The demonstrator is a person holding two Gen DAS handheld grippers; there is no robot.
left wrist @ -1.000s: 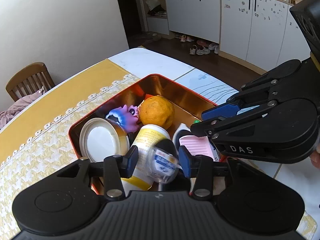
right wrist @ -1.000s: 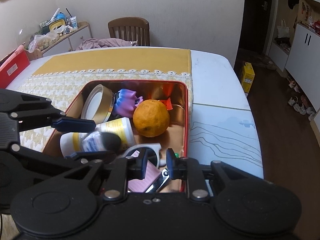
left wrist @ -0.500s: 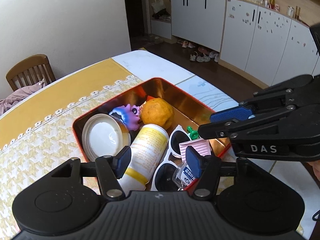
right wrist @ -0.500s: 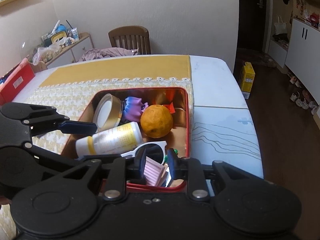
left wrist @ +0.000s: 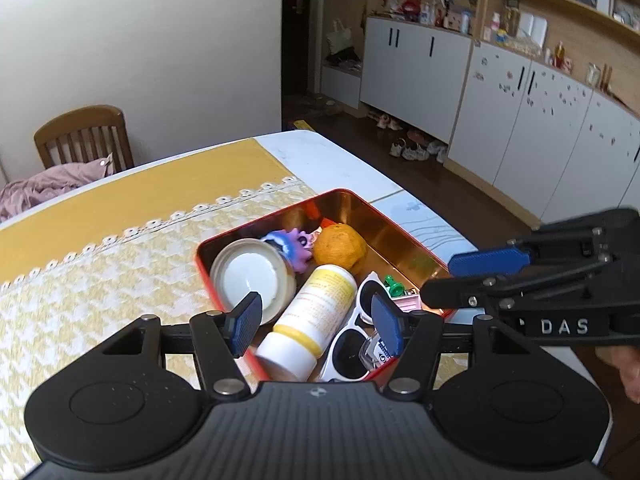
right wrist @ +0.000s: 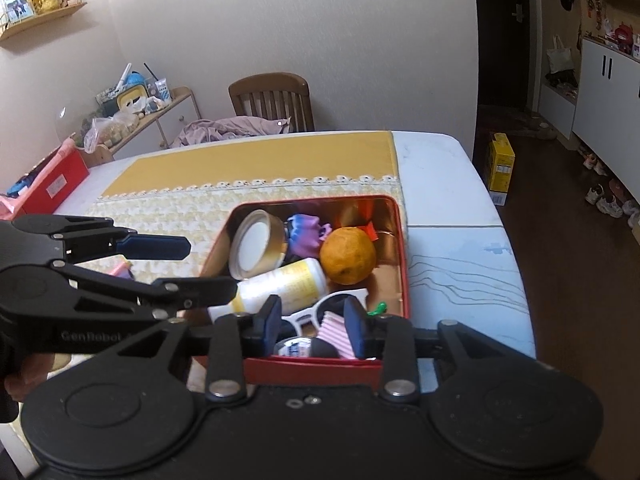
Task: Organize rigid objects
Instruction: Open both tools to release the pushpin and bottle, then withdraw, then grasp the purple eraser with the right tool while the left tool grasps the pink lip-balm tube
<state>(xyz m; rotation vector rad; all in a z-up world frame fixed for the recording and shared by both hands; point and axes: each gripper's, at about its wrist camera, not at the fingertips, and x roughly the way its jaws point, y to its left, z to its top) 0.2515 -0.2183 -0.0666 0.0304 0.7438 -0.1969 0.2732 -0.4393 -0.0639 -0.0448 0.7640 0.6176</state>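
Note:
A red tin box [left wrist: 280, 210] [right wrist: 402, 240] with a gold inside sits on the table. It holds an orange [left wrist: 340, 245] [right wrist: 347, 256], a white and yellow bottle [left wrist: 310, 322] [right wrist: 280, 285], a round jar [left wrist: 252, 276] [right wrist: 256, 245], a purple toy [left wrist: 291, 245] [right wrist: 306, 230], white sunglasses [left wrist: 352, 340] [right wrist: 316, 312], a pink pad [right wrist: 334, 330] and a small clear mouse-like item [left wrist: 378, 350]. My left gripper [left wrist: 316, 322] is open and empty above the box's near edge. My right gripper [right wrist: 314, 326] is open and empty above the box's near end.
A yellow patterned cloth [left wrist: 100, 280] covers the table under the box. A wooden chair [right wrist: 272, 98] with pink clothing stands at the far side. A red box [right wrist: 52, 178] sits at the far left. White cabinets [left wrist: 540, 120] line the room to the right.
My left gripper let go of the small clear item into the box, opened wide and drew back and up. My right gripper opened a little and also pulled back from the box.

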